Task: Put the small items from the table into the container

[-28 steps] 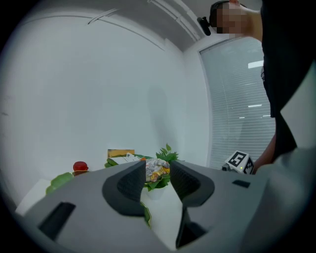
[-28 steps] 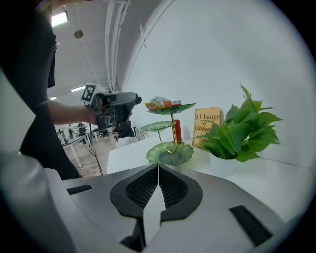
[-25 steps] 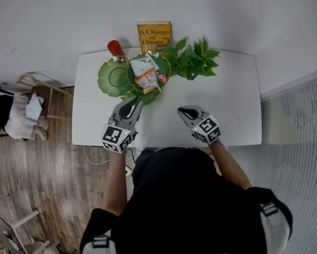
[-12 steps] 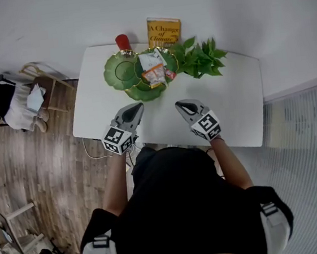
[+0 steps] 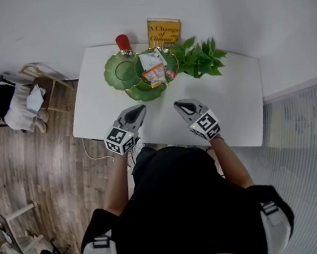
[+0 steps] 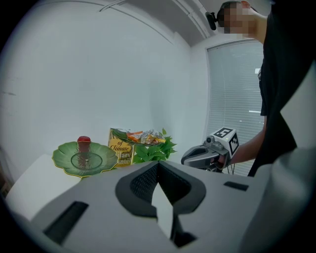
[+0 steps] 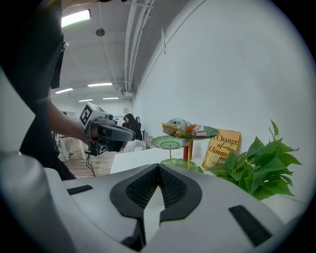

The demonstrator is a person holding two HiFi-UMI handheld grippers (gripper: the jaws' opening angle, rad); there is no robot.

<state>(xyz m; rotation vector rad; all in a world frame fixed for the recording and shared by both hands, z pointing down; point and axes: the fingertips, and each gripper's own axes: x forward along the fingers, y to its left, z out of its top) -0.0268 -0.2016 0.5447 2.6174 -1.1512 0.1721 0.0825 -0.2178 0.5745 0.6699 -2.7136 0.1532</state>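
Both grey two-jaw grippers, left (image 5: pixel 140 108) and right (image 5: pixel 177 105), hover pinched shut and empty above the white table (image 5: pixel 233 106). The small wrapped packets (image 5: pixel 153 70) (snacks, perhaps) lie in the green leaf-shaped tiered dish (image 5: pixel 171 59).

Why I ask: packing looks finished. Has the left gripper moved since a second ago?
Yes: the left gripper has drawn back from the green tiered tray toward the table's near edge.
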